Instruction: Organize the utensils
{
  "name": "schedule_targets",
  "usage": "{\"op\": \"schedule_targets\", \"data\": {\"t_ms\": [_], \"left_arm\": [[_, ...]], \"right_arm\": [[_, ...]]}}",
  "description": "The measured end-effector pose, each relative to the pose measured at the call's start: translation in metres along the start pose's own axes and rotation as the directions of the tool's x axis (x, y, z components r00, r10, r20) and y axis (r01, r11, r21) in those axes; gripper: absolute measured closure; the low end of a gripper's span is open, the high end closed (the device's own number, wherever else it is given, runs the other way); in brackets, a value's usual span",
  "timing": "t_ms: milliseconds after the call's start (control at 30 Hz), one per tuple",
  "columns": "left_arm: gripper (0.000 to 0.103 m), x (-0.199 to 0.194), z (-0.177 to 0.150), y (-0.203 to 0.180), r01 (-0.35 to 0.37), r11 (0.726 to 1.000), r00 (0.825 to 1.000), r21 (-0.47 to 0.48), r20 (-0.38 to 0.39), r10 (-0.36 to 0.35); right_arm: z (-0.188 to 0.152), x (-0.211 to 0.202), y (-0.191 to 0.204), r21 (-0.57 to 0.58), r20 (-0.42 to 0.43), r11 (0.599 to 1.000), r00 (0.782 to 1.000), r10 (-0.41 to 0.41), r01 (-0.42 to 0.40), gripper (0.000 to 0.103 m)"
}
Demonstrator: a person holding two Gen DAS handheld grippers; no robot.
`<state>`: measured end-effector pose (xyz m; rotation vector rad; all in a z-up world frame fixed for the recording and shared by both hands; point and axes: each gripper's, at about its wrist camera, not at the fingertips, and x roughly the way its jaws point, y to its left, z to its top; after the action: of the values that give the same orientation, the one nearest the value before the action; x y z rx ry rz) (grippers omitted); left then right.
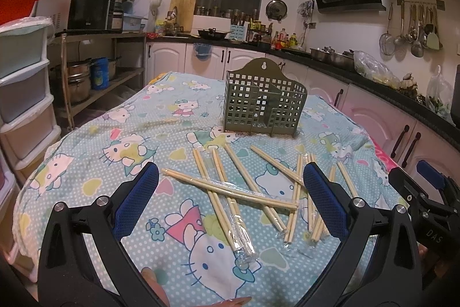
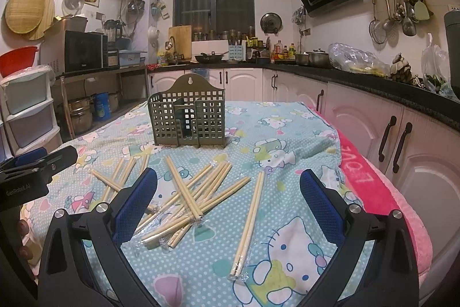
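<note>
Both tools, left (image 1: 230,189) and right (image 2: 228,189), stand apart and empty over wrapped chopsticks (image 2: 187,200) scattered on the worktop (image 2: 287,120) before the empty holder (image 2: 187,120); advise clamping one pair mid-length, clear of crossings.

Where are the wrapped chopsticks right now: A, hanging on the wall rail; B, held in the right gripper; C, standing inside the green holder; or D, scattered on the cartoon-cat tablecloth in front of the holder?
D: the wrapped chopsticks lie crisscrossed on the tablecloth in front of the green slotted holder, and both the left gripper and right gripper are open with nothing in them.
</note>
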<state>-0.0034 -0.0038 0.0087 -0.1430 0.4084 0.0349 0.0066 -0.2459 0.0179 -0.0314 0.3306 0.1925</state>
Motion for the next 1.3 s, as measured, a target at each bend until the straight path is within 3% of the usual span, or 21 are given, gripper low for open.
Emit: {"op": "schedule_targets", "data": {"t_ms": [333,733,1033,1300], "left_arm": [[0.011,0.004,-0.001,0.003,0.000,1.000,1.000,-0.008,-0.006,0.000],[0.011,0.018,-0.001,0.027,0.019,0.996,0.998,-0.086,-0.056,-0.024],[0.011,0.036,0.003,0.061,-0.022,0.986,0.990,-0.167,-0.142,-0.002],[0.011,0.060,0.004,0.074,0.024,0.978,0.968,-0.206,-0.241,-0.074]], "right_arm": [[-0.002,0.004,0.003,-0.009,-0.015,1.000,1.000,0.009,-0.009,0.006],[0.006,0.027,0.013,-0.054,-0.062,0.996,0.996,0.068,-0.071,0.006],[0.019,0.058,0.036,-0.144,-0.123,0.977,0.983,0.137,-0.154,0.006],[0.028,0.091,0.052,-0.176,-0.192,0.963,0.966,0.172,-0.206,0.006]]}}
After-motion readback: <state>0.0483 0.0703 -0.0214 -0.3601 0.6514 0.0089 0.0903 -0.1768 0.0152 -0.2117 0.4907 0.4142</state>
